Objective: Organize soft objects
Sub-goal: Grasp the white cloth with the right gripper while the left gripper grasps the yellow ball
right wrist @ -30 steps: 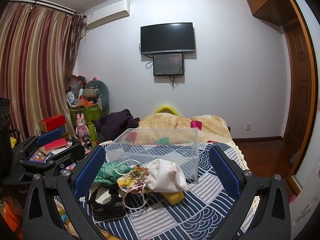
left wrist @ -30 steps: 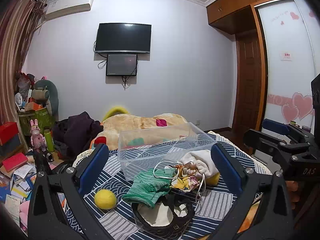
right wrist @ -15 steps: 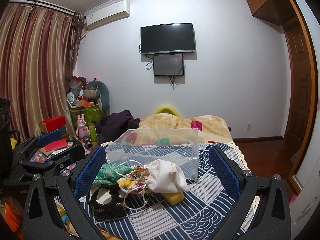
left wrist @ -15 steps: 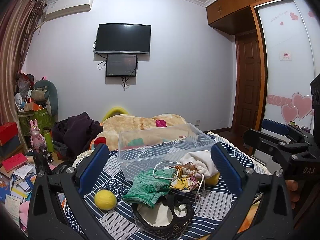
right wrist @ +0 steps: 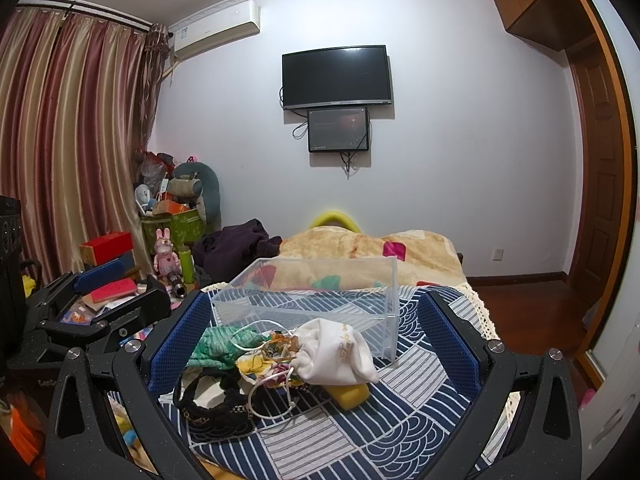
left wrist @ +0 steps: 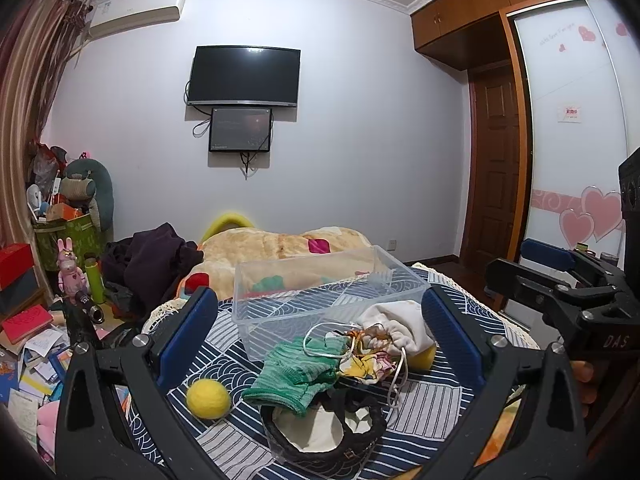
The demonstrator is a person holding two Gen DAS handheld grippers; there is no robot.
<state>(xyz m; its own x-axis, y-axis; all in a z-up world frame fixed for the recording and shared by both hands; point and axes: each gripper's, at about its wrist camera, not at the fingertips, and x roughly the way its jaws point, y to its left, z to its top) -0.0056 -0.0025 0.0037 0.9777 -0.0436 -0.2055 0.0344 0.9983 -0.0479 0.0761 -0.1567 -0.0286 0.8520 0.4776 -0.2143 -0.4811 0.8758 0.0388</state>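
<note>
You held two grippers, left gripper (left wrist: 320,340) and right gripper (right wrist: 314,340), both spread apart and holding nothing. One clear plastic bin (left wrist: 320,292) sat on the bed (right wrist: 420,392). Before it lay one green knitted cloth (left wrist: 296,376), one white drawstring pouch (right wrist: 336,352), one yellow felt ball (left wrist: 208,398).

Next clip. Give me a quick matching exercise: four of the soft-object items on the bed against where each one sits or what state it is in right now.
1. Round yellow felt ball
2. Clear plastic storage bin
3. White drawstring cloth pouch
4. Green knitted cloth

A. Empty, behind the pile
B. Alone, left of the pile
C. Lying on a yellow block
D. Draped over the black-rimmed bag

Pairs: 1-B, 2-A, 3-C, 4-D
</note>
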